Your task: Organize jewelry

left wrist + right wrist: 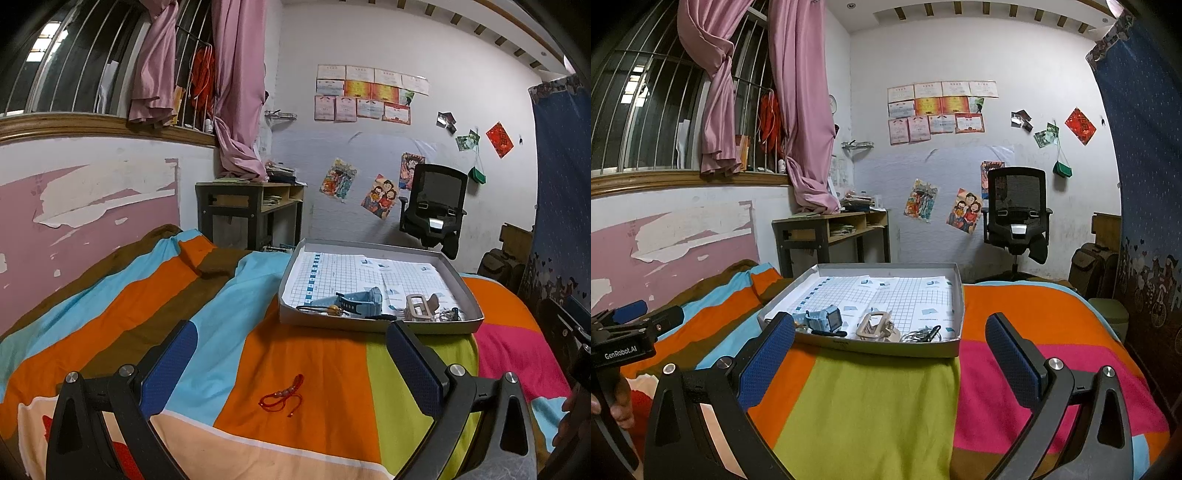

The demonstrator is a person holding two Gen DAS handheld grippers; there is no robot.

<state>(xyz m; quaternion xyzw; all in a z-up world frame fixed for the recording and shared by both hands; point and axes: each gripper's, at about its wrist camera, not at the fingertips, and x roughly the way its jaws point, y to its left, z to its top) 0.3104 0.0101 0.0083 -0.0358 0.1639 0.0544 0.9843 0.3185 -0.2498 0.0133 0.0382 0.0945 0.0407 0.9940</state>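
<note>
1. Left gripper (291, 369) is spread wide and empty, with the red bracelet (281, 397) lying on the orange stripe of the bedspread (110, 317), lower centre of the left wrist view, right between its fingers.
2. Bracelet's long axis runs diagonally, lower left to upper right, loose cord ends trailing lower right.
3. Right gripper (890, 365) is also spread, nothing in it, aimed at the tray (955, 295) mid-frame (watch and clips already inside).
4. Left looks nearer, so I'd guess it grabs.
</note>
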